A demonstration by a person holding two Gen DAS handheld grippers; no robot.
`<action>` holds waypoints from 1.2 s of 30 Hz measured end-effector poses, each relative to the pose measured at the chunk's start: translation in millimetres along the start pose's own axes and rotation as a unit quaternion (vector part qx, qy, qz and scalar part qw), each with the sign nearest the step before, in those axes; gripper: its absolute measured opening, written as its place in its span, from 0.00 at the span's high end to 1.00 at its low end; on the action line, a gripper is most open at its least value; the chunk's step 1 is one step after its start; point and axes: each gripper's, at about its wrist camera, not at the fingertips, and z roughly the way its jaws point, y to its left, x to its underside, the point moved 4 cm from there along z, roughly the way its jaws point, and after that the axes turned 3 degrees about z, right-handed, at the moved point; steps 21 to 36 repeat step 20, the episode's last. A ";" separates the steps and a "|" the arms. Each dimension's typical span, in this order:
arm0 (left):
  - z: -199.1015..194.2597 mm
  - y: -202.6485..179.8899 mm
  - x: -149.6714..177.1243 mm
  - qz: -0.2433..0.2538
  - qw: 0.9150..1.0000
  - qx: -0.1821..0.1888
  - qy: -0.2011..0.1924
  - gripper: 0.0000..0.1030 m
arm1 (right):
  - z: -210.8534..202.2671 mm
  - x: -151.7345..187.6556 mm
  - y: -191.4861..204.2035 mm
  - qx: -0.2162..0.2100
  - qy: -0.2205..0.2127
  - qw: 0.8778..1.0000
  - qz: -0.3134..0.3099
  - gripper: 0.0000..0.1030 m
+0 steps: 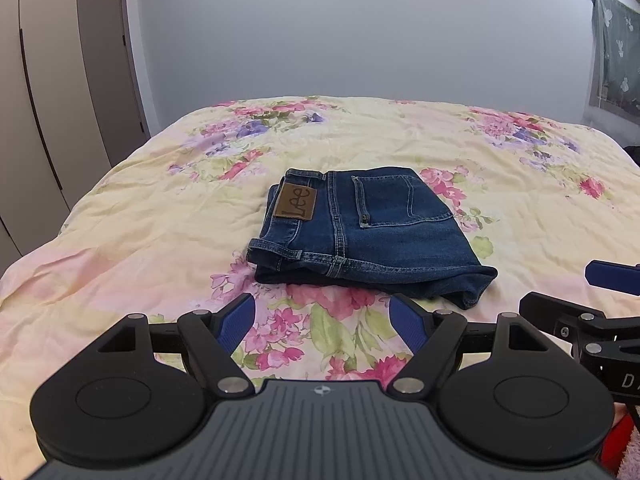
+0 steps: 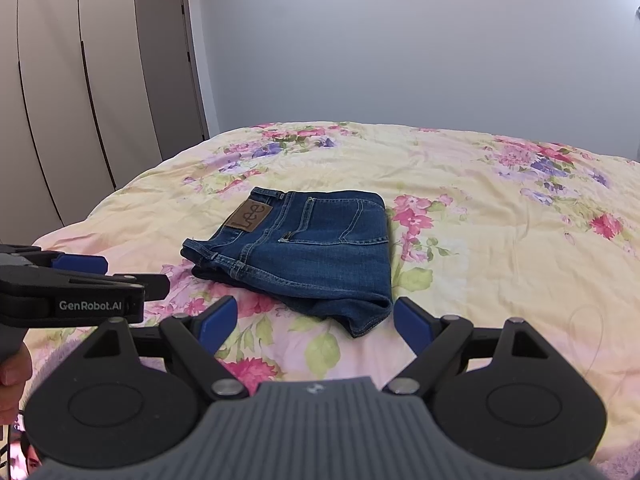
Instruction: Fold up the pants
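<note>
Dark blue jeans lie folded into a compact rectangle on the floral bedspread, with the brown Lee patch and a back pocket facing up. They also show in the right wrist view. My left gripper is open and empty, held just short of the jeans' near edge. My right gripper is open and empty, near the jeans' near right corner. Each gripper shows at the edge of the other's view: the right gripper and the left gripper.
The bed fills most of both views. A wardrobe with tall doors and a grey door stand at the left. A plain wall lies behind the bed. A green curtain hangs at the far right.
</note>
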 end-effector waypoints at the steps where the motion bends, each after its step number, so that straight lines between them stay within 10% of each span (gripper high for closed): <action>1: -0.1 0.2 -0.3 0.000 1.000 -0.002 -0.001 0.13 | 0.2 0.3 0.1 0.000 0.000 1.000 0.000 0.21; 36: 2.0 0.6 -1.7 -0.009 1.000 0.003 0.001 0.13 | 1.7 0.7 0.6 -0.002 0.003 1.000 -0.001 0.21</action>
